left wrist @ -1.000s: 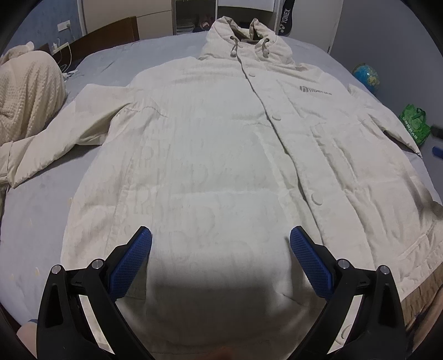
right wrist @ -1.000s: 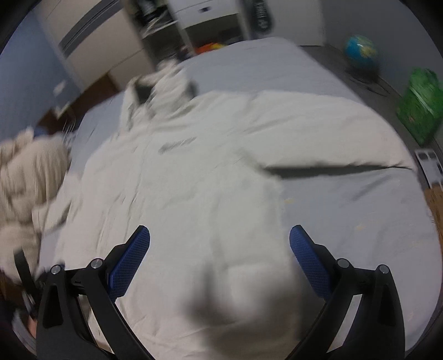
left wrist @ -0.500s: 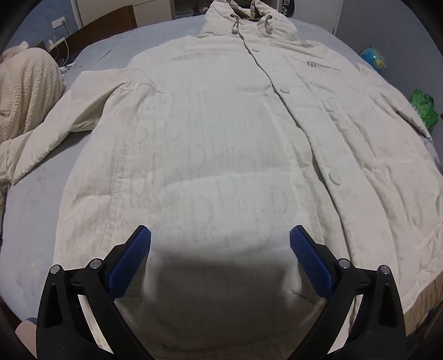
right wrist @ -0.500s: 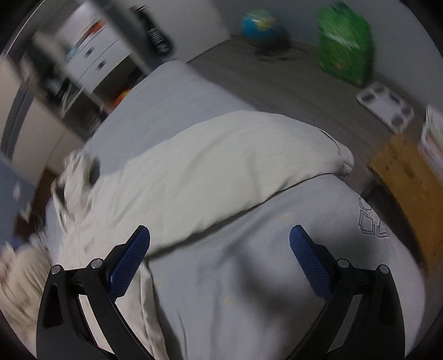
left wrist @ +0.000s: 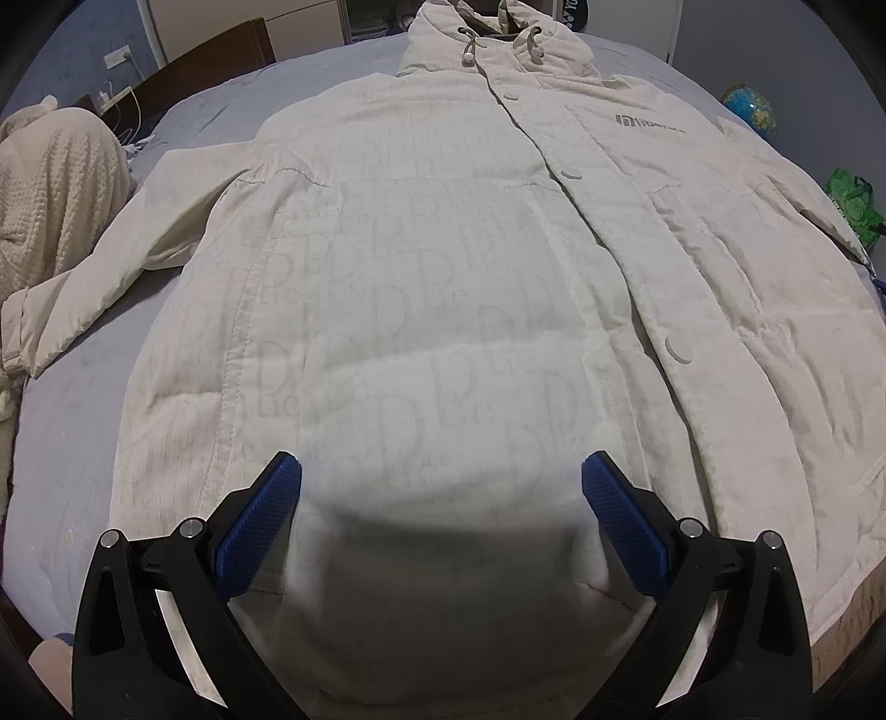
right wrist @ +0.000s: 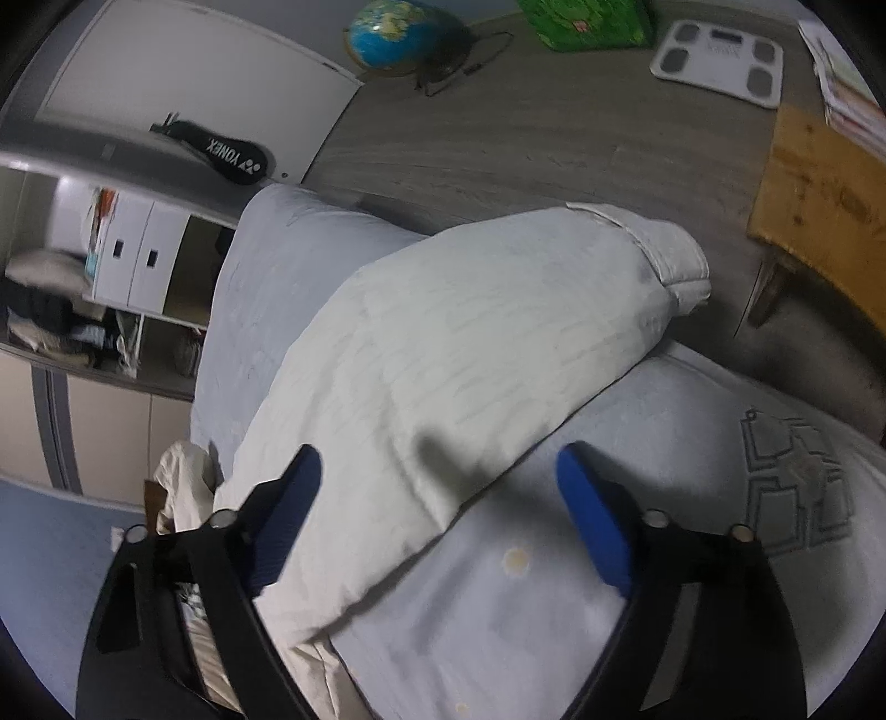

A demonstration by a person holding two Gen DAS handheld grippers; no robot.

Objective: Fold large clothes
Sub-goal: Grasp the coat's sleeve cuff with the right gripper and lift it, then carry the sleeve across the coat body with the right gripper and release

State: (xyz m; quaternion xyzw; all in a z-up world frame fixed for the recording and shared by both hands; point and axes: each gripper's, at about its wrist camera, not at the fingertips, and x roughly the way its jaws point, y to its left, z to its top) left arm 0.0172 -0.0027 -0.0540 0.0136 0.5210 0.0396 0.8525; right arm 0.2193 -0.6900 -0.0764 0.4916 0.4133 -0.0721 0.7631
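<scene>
Left wrist view: the left gripper [left wrist: 441,487] hangs over the lower front of a cream padded coat [left wrist: 443,288], its blue pads spread wide with nothing between them but the cloth below, which they do not pinch. A shadow falls on the hem just ahead of the fingers. The coat lies front up and spread flat on a grey-blue bed [left wrist: 61,432]. Beyond the fingers its snap placket [left wrist: 570,174] runs up and away toward the hood [left wrist: 498,33] at the far end. A small grey logo [left wrist: 648,123] sits on the chest, far right of the gripper. To the left, one sleeve [left wrist: 111,260] stretches out over the sheet, and past it lies a knitted beige blanket [left wrist: 50,183]. Far right stand a globe [left wrist: 750,108] and a green bag [left wrist: 853,205].

In the right wrist view, the right gripper [right wrist: 437,498] is above the coat's other sleeve [right wrist: 454,354], jaws closing but well apart, gripping nothing. The sleeve's near part lies between the pads, its edge crossing the gap. The cuff [right wrist: 675,260] reaches the bed's far edge. Beyond it on the wooden floor [right wrist: 554,138] are the globe, the green bag and a white scale [right wrist: 720,55].
</scene>
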